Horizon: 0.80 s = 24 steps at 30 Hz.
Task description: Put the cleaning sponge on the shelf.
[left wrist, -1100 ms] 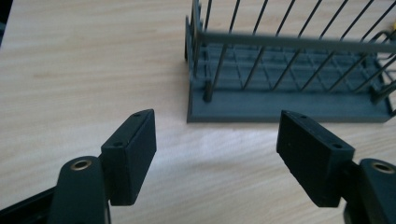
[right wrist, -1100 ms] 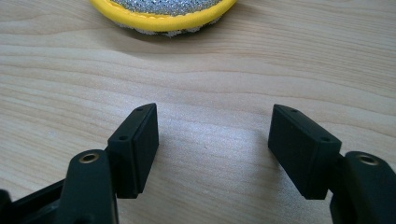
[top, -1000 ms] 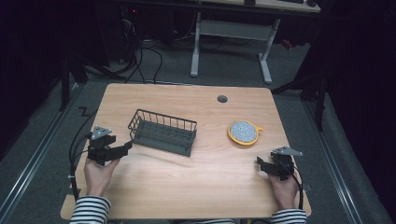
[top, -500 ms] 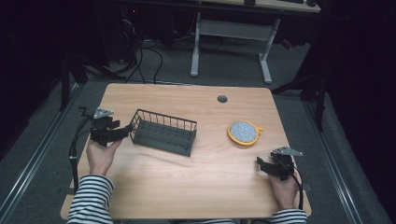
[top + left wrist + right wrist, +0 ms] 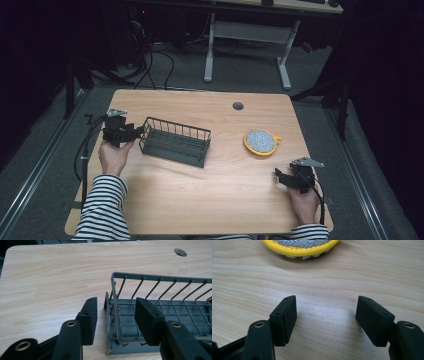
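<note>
A dark grey wire basket stands left of the table's middle. My left gripper is at its left end. In the left gripper view the jaws straddle the basket's end wall, one pad outside and one inside, with a gap on each side. These jaws have just been closing, and the left gripper is still open. My right gripper rests near the front right corner, open and holding nothing. A round scrubbing pad with a yellow rim lies beyond it. In the right gripper view the pad is just ahead of the right gripper.
The wooden table has a round cable hole near its far edge. A white desk frame and cables stand on the dark floor behind. Bare wood lies between the basket and the right gripper.
My left hand has moved forward and right up to the basket's left end, and its jaws have narrowed around the end wall. The right hand has kept still.
</note>
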Each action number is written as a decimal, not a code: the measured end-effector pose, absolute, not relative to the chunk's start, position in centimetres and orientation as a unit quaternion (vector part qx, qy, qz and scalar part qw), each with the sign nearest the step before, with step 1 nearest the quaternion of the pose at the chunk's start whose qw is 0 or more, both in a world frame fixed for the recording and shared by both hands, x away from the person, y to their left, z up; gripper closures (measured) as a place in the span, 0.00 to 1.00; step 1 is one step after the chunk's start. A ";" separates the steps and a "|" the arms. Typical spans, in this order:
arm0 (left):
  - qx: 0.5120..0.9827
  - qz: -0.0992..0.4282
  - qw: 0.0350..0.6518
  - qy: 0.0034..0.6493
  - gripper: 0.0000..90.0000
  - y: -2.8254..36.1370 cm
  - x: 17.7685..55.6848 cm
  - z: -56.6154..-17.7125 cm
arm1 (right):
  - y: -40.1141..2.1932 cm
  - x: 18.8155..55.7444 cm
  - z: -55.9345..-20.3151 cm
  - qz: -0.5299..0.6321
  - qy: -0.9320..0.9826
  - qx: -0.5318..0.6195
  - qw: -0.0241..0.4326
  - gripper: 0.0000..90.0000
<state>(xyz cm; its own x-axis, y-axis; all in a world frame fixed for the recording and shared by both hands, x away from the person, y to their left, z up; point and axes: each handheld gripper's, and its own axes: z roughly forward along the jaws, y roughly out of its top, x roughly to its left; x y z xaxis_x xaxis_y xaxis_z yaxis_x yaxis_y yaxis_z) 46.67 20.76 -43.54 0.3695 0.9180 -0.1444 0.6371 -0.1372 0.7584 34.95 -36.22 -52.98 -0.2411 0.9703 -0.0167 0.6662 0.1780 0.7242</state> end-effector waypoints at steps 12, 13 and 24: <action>0.725 0.172 0.394 0.538 0.70 20.0 47.8 -44.7 | -36.2 34.9 -53.0 0.307 0.727 0.563 0.248 0.37; 0.725 0.174 0.393 0.538 0.70 20.0 47.9 -44.7 | -36.2 34.9 -53.0 0.307 0.727 0.563 0.248 0.37; 0.727 0.175 0.389 0.539 0.83 19.6 48.4 -45.5 | -36.2 34.9 -53.0 0.307 0.726 0.563 0.248 0.37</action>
